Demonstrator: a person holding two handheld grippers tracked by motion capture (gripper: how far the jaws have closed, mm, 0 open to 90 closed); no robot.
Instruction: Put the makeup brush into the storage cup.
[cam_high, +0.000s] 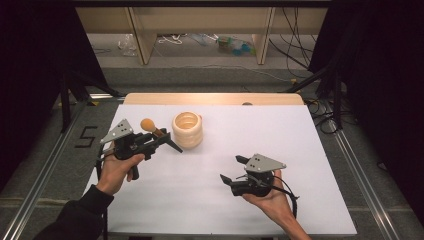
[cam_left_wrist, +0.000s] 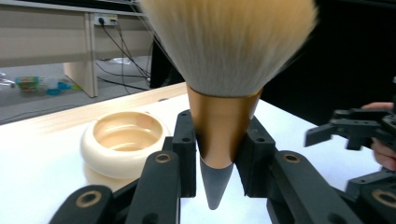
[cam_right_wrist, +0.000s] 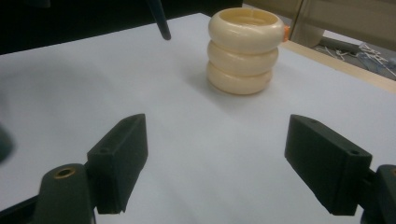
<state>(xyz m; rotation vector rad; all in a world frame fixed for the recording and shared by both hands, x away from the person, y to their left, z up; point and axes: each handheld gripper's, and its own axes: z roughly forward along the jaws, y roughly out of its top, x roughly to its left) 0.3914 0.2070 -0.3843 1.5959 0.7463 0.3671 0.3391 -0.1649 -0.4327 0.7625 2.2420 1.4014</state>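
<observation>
High view: left gripper (cam_high: 162, 138) clamps a makeup brush (cam_high: 150, 126) by its tapered copper collar, just left of a cream ridged cup (cam_high: 188, 130). Light, with soft bristles and a likely slippery handle, it seems best held there. Right gripper (cam_high: 233, 169) stands open, empty.

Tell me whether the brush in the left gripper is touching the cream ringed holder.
Apart. The left gripper view shows the brush clamped in the left gripper, with bare white table between it and the holder.

brush (cam_left_wrist: 227, 60) 1 — ribbed cream pot (cam_high: 188, 129) 1 — hand-held grippers 2
</observation>
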